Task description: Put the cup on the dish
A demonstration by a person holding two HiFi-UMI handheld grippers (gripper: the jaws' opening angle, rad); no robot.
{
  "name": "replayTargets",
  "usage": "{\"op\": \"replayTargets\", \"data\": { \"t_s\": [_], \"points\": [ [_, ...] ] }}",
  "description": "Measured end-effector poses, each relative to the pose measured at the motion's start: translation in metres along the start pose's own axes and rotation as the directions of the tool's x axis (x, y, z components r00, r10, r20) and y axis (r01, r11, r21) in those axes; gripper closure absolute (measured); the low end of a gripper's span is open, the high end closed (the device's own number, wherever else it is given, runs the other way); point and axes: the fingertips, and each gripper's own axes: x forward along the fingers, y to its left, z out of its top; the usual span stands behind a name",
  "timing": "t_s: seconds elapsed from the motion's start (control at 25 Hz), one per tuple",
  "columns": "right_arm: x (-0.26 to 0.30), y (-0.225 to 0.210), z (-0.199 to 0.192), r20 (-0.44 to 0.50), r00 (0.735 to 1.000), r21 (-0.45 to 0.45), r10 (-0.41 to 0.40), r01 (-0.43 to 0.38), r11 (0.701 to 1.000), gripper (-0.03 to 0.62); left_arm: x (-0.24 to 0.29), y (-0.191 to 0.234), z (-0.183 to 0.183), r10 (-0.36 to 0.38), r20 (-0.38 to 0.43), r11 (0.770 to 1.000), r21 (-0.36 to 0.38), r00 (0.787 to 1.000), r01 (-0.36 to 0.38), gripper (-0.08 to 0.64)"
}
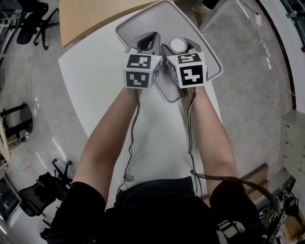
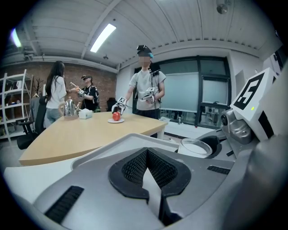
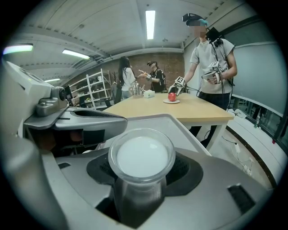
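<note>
A grey tray-like dish (image 1: pixel 143 21) lies at the far end of the white table (image 1: pixel 95 90). Over its right half my right gripper (image 1: pixel 183 46) is shut on a clear cup (image 1: pixel 178 45) that stands upright. In the right gripper view the cup (image 3: pixel 141 157) fills the gap between the black pads, with the dish's rim (image 3: pixel 173 117) behind it. I cannot tell whether the cup's base touches the dish. My left gripper (image 1: pixel 147 39) hovers over the dish's left half, close beside the right one. Its jaws meet at the tips with nothing held (image 2: pixel 146 152). From there the cup (image 2: pixel 195 147) shows at the right.
A wooden table (image 1: pixel 95 14) adjoins the white one beyond the dish. On it sits a red apple (image 2: pixel 116 116) on a small plate, with several people standing around. Office chairs (image 1: pixel 33 21) stand on the floor to the left. The white table's edge runs just right of the dish.
</note>
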Motion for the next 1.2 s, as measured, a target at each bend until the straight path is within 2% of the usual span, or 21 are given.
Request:
{"op": "replayTargets", "data": {
  "t_s": [0.44,0.92,1.2],
  "points": [
    [0.009,0.004,-0.005,-0.006,1.0,-0.045,-0.028,0.027,0.999,0.328,0.0,0.005,-0.008,0.006,-0.008,1.0,-0.002,1.0,-0.006,0.552],
    [0.009,0.009,-0.013,-0.031,0.999,-0.034,-0.014,0.013,0.999,0.327,-0.014,-0.002,-0.002,0.014,-0.002,1.0,-0.002,1.0,-0.014,0.552],
    [-0.005,0.008,-0.004,0.042,0.998,-0.013,-0.038,0.038,0.999,0.327,-0.03,-0.003,0.007,0.024,0.006,1.0,0.019,1.0,-0.024,0.552]
  ]
}}
